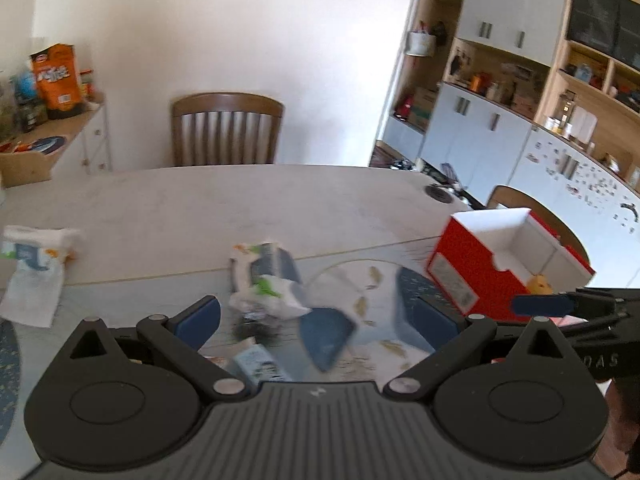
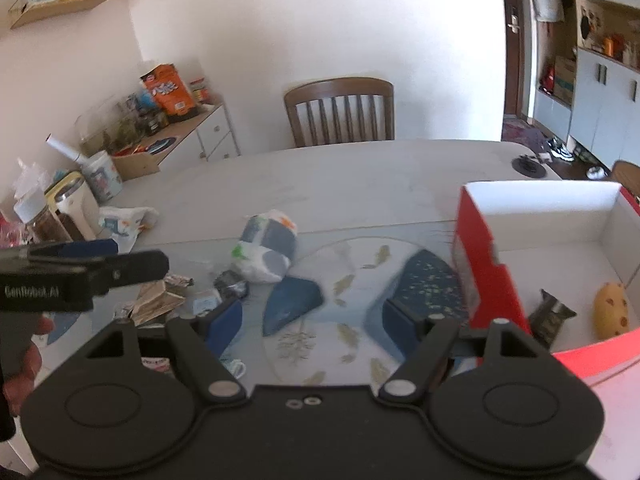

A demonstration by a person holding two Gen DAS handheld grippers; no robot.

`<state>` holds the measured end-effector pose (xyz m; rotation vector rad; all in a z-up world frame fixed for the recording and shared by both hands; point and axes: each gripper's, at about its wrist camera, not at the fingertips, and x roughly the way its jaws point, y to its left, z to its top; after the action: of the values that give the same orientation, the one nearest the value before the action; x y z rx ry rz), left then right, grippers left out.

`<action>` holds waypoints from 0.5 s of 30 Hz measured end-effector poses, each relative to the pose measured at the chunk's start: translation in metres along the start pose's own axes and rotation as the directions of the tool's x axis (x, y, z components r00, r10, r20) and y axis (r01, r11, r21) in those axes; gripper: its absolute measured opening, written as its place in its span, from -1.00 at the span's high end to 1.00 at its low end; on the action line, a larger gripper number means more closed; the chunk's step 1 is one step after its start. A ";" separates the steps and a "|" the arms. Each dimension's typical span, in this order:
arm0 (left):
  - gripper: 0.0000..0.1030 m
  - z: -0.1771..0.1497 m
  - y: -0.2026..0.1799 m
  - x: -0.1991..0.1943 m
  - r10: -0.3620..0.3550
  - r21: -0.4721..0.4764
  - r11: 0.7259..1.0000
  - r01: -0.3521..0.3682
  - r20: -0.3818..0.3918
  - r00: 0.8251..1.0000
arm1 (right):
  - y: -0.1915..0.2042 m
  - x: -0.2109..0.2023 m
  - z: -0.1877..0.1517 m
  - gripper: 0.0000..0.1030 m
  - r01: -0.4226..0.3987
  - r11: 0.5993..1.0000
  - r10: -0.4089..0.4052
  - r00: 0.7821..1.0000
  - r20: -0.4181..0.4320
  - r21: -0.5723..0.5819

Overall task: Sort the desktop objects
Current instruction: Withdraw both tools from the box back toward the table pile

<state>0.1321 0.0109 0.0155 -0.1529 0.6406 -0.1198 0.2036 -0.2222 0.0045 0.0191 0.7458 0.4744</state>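
Wrappers [image 2: 160, 300] litter the table [image 2: 360, 176] left of the red box [image 2: 492, 280]; left gripper [image 1: 316, 316] and right gripper [image 2: 312, 318] both gape empty.

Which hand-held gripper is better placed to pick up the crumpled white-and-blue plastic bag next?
Probably the left hand-held gripper: its open jaws frame the crumpled white-and-blue plastic bag just ahead. The right hand-held gripper is open too, but sits nearer the red cardboard box.
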 end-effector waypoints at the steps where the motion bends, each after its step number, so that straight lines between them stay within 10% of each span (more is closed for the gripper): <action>1: -1.00 -0.001 0.005 -0.001 0.009 -0.006 1.000 -0.009 0.001 1.000 | 0.005 0.003 -0.001 -0.49 -0.006 1.000 0.006 1.000 -0.001 -0.005; 15: -1.00 -0.015 0.065 0.012 0.129 -0.098 0.986 -0.135 -0.069 0.989 | 0.054 0.044 -0.007 -0.49 -0.063 0.997 0.062 0.998 -0.026 -0.037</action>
<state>0.1367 0.0717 -0.0152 -0.2060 0.7181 0.0368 0.2051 -0.1562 -0.0197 0.0015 0.7626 0.5495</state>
